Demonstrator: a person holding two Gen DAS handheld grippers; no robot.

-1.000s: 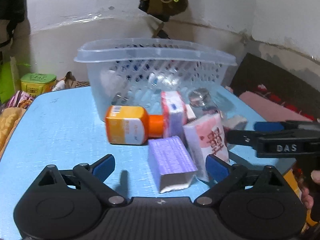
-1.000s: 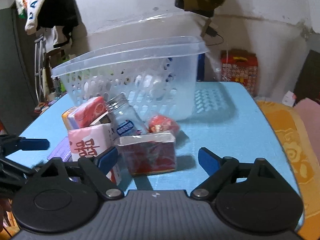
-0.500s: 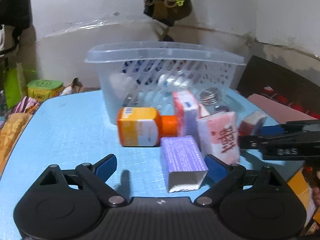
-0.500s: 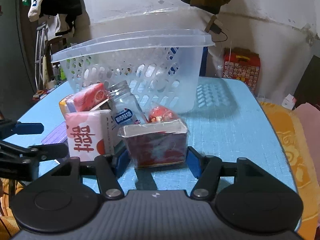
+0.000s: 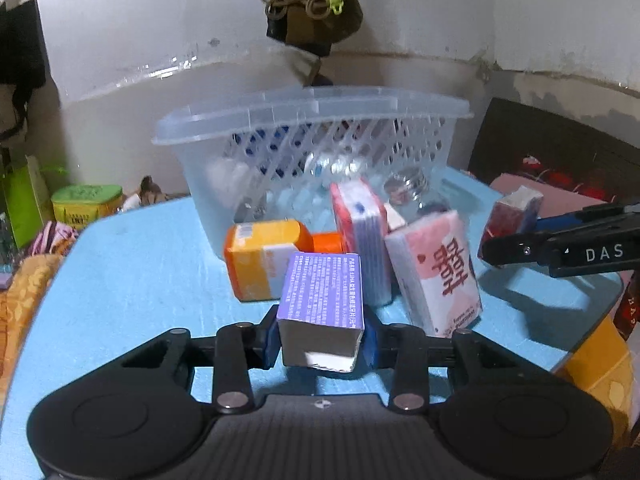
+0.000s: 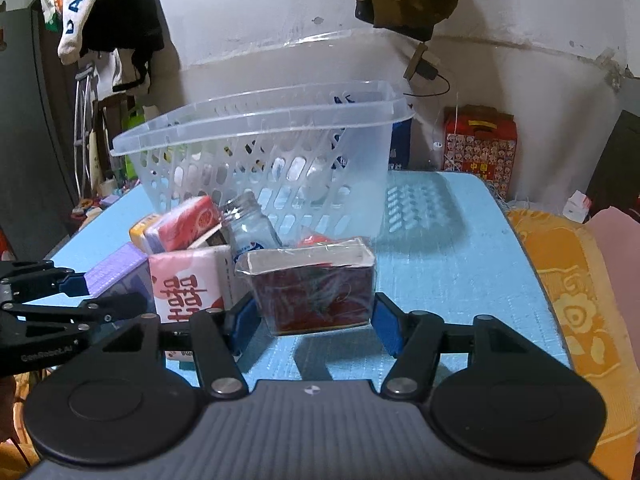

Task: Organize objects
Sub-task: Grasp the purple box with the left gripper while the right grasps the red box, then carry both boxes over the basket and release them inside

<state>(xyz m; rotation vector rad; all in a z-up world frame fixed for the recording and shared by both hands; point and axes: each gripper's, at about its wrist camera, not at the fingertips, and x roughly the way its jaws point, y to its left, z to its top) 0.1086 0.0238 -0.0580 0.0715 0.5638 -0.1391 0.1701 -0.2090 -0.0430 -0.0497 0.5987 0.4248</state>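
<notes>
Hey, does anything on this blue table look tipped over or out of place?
Yes. The orange plastic bottle lies on its side against the clear plastic basket, and the clear glass jar leans tilted among the packets.

Left tool (image 5: pixel 322 340) just closed and clamped, right tool (image 6: pixel 314 322) clamped

Each camera sits just behind its own fingers and looks forward and slightly down along them over the blue table (image 5: pixel 132 280), very near the things between the fingertips. The left view faces the basket (image 5: pixel 312 136) from the pile's left side, with the right gripper (image 5: pixel 504 246) entering beyond its right finger; the right view faces the same basket (image 6: pixel 260 148) from the right, with the left gripper (image 6: pixel 108 292) beside its left finger. Both share the basket, the pile before the fingertips and the wall behind.
</notes>
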